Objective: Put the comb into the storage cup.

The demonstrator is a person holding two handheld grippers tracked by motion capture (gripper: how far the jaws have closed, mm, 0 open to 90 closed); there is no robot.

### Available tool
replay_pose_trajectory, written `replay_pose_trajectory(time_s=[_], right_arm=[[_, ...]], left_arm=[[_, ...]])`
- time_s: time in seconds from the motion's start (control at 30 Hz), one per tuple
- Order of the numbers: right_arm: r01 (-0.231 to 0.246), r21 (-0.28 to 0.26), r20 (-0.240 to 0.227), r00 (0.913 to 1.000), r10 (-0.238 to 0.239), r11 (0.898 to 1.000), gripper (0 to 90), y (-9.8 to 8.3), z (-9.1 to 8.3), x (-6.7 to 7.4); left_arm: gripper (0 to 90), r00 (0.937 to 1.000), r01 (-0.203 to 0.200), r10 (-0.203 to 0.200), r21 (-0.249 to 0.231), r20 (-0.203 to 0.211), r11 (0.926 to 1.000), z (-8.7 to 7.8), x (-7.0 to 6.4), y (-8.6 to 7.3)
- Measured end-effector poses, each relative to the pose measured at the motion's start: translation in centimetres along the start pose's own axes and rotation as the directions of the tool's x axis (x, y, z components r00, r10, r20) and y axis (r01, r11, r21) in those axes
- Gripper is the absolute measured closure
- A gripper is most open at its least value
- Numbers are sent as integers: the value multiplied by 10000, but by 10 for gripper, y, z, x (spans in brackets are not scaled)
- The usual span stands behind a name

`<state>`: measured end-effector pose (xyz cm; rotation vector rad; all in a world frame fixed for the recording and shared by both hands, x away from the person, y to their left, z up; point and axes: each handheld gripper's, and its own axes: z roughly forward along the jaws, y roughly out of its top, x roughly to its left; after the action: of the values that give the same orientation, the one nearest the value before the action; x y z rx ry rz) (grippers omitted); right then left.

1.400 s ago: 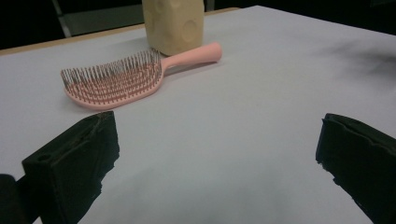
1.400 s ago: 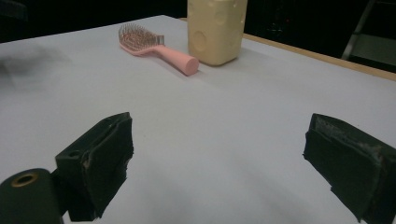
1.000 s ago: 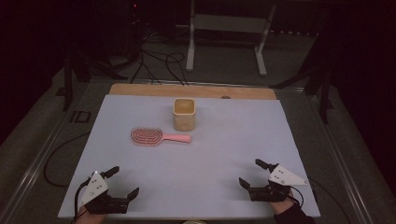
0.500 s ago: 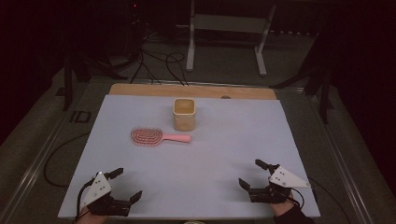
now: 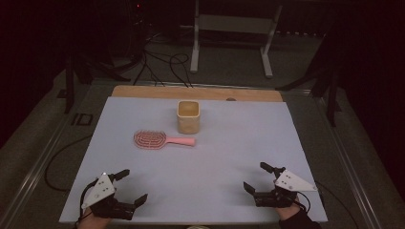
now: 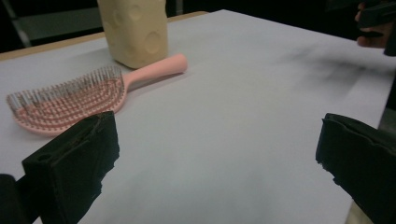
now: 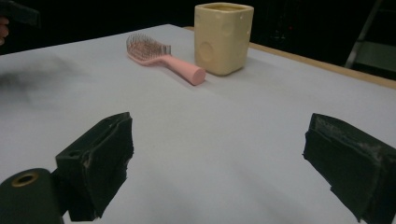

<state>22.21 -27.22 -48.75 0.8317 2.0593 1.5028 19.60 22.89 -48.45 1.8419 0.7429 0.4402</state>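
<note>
High view sits above the near edge, looking forward and down over the whole table (image 5: pixel 215 157). Each gripper view rides low near the surface, facing across it; both share the pink brush (image 6: pixel 88 95) (image 7: pixel 161 58) and yellow cup (image 6: pixel 133 30) (image 7: pixel 224 37).

The right hand-held gripper (image 7: pixel 217 165) has its black jaws spread wide over the pale table (image 7: pixel 224 135), nothing between them. Beyond lies a pink brush (image 7: pixel 163 58), its handle end near a yellow cup (image 7: pixel 223 38).

I have the left gripper (image 5: pixel 128 187) low at the bench's (image 5: pixel 215 162) near left corner, jaws spread wide; the right gripper (image 5: pixel 258 177) matches it at the near right corner, empty.
</note>
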Motion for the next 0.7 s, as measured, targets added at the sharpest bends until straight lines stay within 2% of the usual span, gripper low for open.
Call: replay_pose_trajectory(time_s=[0.2,0.23,0.3,0.4,0.5,0.57,0.6,0.7], right_arm=[[2,-73,42,10000,-1,10000,80,1,-1,0],[2,-105,40,10000,-2,9999,80,1,-1,1],[-26,-114,20,10000,27,9999,80,1,-1,1],[-97,-115,45,9999,97,9999,80,1,-2,0],[-114,-153,61,9999,115,9998,80,1,-2,0],[-154,-165,44,9999,154,9997,80,1,-2,0],[-88,-165,61,9999,90,9998,80,2,-3,0],[-117,-193,76,9999,119,9997,80,2,-3,0]], left_arm=[[1,9992,-374,373,41,121,9993,-2,-2,14],[1,9989,-438,438,3,193,9990,-3,-1,20],[1,9987,-451,451,0,230,9990,-3,-2,23],[1,9977,-379,384,-93,556,9992,-3,-1,35],[1,9973,-419,426,-124,592,9990,0,-1,43],[1,9973,-419,426,-124,592,9990,0,-1,43],[1,9964,-539,549,-172,652,9984,2,0,52],[1,9958,-600,611,-191,679,9980,5,0,60]])
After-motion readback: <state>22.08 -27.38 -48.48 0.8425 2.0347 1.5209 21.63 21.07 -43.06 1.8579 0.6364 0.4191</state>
